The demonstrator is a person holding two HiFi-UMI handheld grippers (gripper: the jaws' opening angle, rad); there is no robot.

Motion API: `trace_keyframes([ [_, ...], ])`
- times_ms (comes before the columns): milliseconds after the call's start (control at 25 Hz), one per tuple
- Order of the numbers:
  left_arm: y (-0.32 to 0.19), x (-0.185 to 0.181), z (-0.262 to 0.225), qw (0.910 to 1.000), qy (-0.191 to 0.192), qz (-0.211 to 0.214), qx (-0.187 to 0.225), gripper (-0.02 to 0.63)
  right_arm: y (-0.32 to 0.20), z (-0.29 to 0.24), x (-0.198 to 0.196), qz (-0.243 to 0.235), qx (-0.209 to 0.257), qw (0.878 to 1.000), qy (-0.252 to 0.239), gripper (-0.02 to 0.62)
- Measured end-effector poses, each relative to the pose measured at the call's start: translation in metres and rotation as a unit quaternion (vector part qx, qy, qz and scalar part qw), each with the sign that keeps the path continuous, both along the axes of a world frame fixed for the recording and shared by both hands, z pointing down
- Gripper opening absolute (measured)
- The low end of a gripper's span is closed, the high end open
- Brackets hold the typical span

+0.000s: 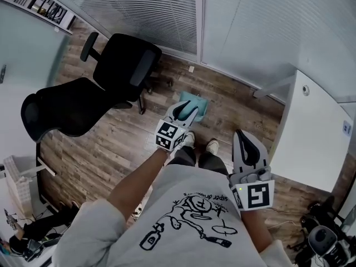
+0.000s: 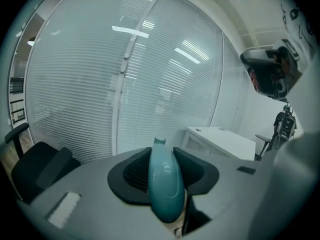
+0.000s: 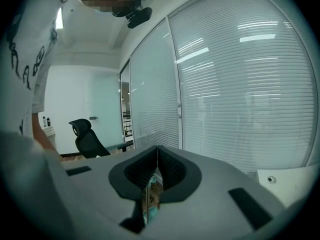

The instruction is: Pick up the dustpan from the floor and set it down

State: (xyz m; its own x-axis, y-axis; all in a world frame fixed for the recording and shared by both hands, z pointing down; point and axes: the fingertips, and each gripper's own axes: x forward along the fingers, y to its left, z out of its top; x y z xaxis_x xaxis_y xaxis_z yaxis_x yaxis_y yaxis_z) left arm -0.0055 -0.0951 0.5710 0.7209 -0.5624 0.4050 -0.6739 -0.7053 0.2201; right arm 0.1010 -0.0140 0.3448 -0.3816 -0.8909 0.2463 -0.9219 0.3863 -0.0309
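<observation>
My left tool [image 1: 186, 113] is clamped on the teal dustpan [image 1: 198, 105]. In the left gripper view, the rounded handle [image 2: 165, 184] runs up between the two dark pads, which press on it from both sides. Only the handle shows there; the tool's grey body hides the pan itself.

From the head view, the pan pokes out beyond the tool's far end, over the wooden floor [image 1: 111, 149] and just beyond my shoes [image 1: 212, 146]. The tool covers most of the pan, and I cannot tell whether its edge touches the floor or hangs above it.

My right tool [image 1: 242, 139] sits nearer me on the right, well apart from the dustpan. In the right gripper view its jaws [image 3: 157, 155] meet edge to edge with nothing between them. Through the slot below them there is a sliver of teal and brown, too small to make out.

A black office chair [image 1: 127, 64] stands on the floor to the far left, with a second black chair [image 1: 61, 111] nearer and further left. In the left gripper view, one chair is cut off at the left edge.

A white tabletop [image 1: 311, 132] lies to the right and is cropped by the frame. Slatted blinds [image 1: 156, 10] close off the far side. My shirt hides my legs and the floor nearest me.
</observation>
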Motion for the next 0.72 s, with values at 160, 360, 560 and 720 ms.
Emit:
trace_keyframes([
  [160, -0.002, -0.002, 0.034, 0.9996, -0.021, 0.003, -0.019, 0.132, 0.001, 0.010, -0.003, 0.002, -0.010, 1.000, -0.002, 0.003],
  [360, -0.004, -0.005, 0.073, 0.9979, -0.047, 0.011, -0.043, 0.132, 0.001, 0.018, -0.006, -0.002, -0.022, 1.000, 0.000, 0.003],
  [560, -0.007, -0.009, 0.101, 0.9963, -0.062, 0.008, -0.059, 0.132, 0.003, 0.026, -0.007, 0.000, -0.033, 0.999, 0.002, 0.003],
  [720, -0.008, -0.011, 0.117, 0.9947, -0.074, 0.007, -0.071, 0.132, 0.005, 0.033, -0.009, 0.000, -0.041, 0.999, 0.000, 0.003],
])
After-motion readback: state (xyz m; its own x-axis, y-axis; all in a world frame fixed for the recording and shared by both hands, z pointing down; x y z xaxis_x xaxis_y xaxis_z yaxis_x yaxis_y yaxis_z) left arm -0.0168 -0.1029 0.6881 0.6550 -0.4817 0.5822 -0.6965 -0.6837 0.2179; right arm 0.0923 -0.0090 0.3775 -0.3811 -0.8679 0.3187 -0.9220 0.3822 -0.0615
